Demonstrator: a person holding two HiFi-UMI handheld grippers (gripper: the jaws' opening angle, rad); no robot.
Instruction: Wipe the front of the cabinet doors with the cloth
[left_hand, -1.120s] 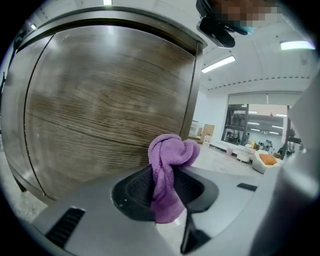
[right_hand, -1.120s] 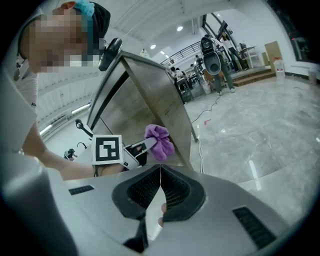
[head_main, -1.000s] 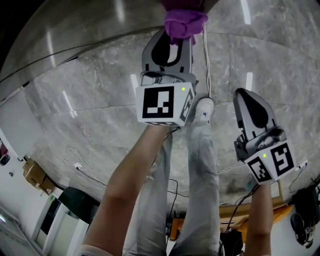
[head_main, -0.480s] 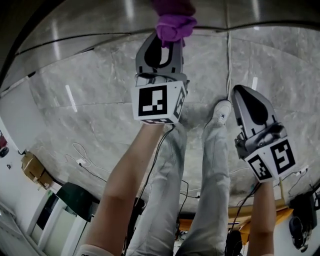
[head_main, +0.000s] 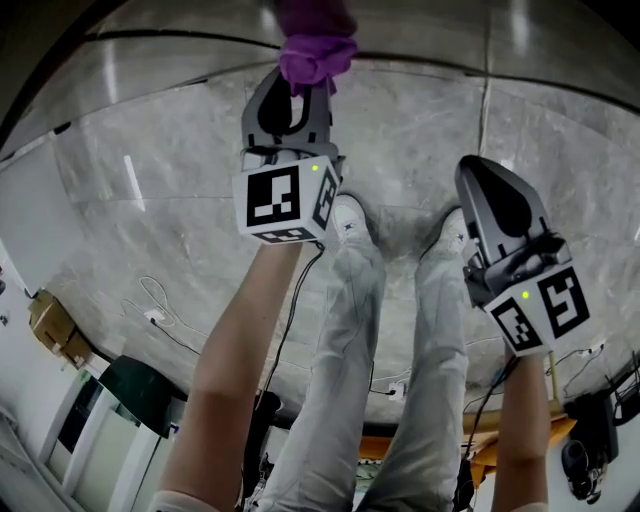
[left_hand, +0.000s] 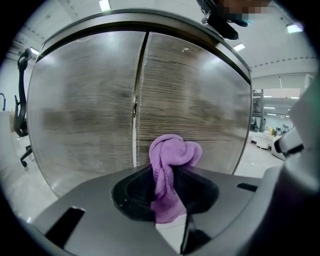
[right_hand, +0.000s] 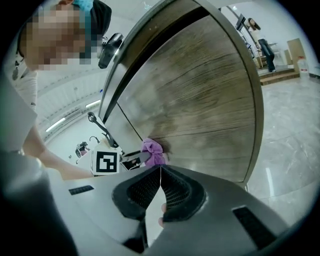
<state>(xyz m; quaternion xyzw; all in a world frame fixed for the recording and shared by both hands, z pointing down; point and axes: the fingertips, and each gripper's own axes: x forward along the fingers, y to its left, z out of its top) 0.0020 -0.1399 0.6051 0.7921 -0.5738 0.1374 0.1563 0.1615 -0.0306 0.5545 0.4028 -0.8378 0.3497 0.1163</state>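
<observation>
before wooden cabinet doors, purple cloth between left tongs

The floor is glossy grey tile with a marble pattern, pale seams and streaks of reflected ceiling light. In the head view the cabinet stands on it at 12 o'clock. A pair of white sneakers is planted near the centre. Toward 8 o'clock lie a thin white cable, cardboard boxes and a dark bin-like object.
</observation>
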